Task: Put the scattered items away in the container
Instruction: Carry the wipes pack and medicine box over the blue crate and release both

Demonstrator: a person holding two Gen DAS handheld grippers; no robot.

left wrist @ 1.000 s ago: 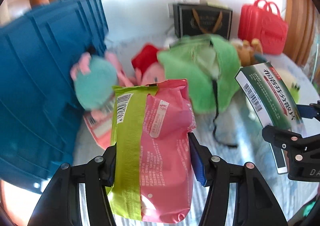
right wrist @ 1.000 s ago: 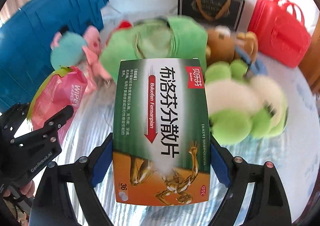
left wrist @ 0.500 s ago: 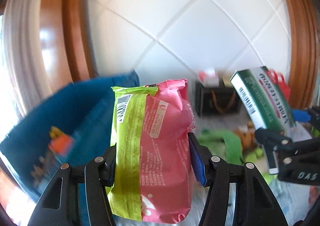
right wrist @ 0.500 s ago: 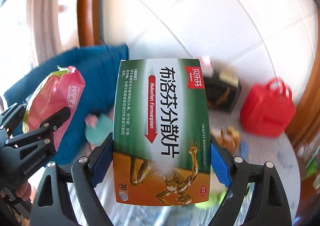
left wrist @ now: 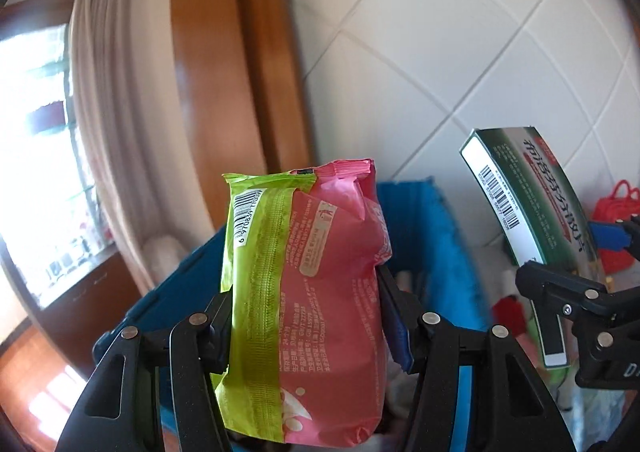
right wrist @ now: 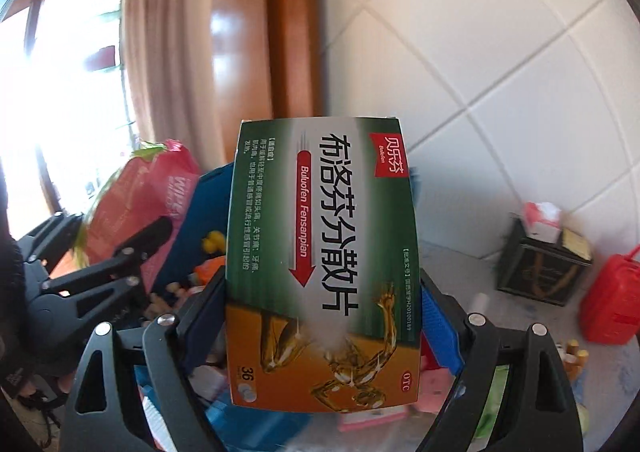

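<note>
My left gripper [left wrist: 306, 326] is shut on a pink and green wipes pack [left wrist: 308, 292], held upright above the near edge of the blue container [left wrist: 432, 236]. My right gripper [right wrist: 320, 328] is shut on a green and orange medicine box [right wrist: 324, 264], held up over the container [right wrist: 204, 212], which holds several small items. The box also shows at the right of the left wrist view [left wrist: 524, 220], and the wipes pack at the left of the right wrist view [right wrist: 132, 208].
A black gift bag [right wrist: 540, 268] and a red toy case [right wrist: 612, 304] stand on the table by the tiled wall. A wooden frame, curtain and bright window are at the left.
Both grippers have risen and tilted up from the table with their items. The view swung from the plush toys to the container's open top and the wall.
</note>
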